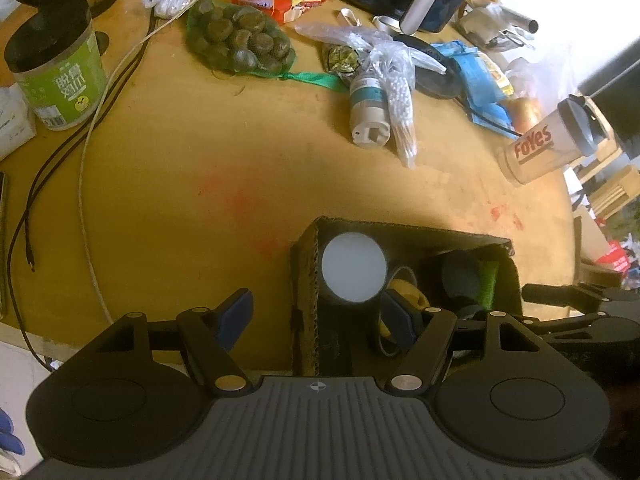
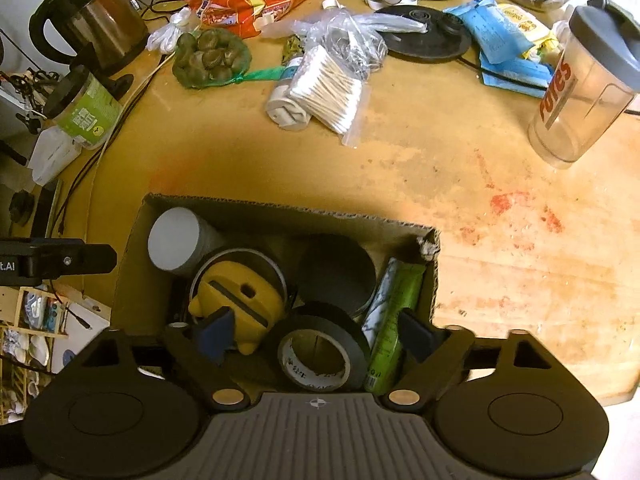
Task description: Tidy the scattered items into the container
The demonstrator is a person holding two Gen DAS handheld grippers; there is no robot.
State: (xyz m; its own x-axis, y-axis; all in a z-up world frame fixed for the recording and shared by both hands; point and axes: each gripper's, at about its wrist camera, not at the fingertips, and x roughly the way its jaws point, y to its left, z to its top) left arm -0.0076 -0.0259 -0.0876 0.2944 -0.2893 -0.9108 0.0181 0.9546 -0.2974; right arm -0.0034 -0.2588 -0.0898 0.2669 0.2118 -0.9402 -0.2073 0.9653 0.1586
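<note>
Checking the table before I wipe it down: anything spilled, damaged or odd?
Yes. Reddish stains mark the table right of the cardboard box, whose far right corner looks torn and frayed. Nothing looks freshly spilled.

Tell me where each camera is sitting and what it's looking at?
Left wrist: rides the left gripper, open, looking over the cardboard box across the table.
Right wrist: rides the right gripper, open, looking down into the box at the tape roll.
Both see the box, the cotton swabs and each other's gripper.
</note>
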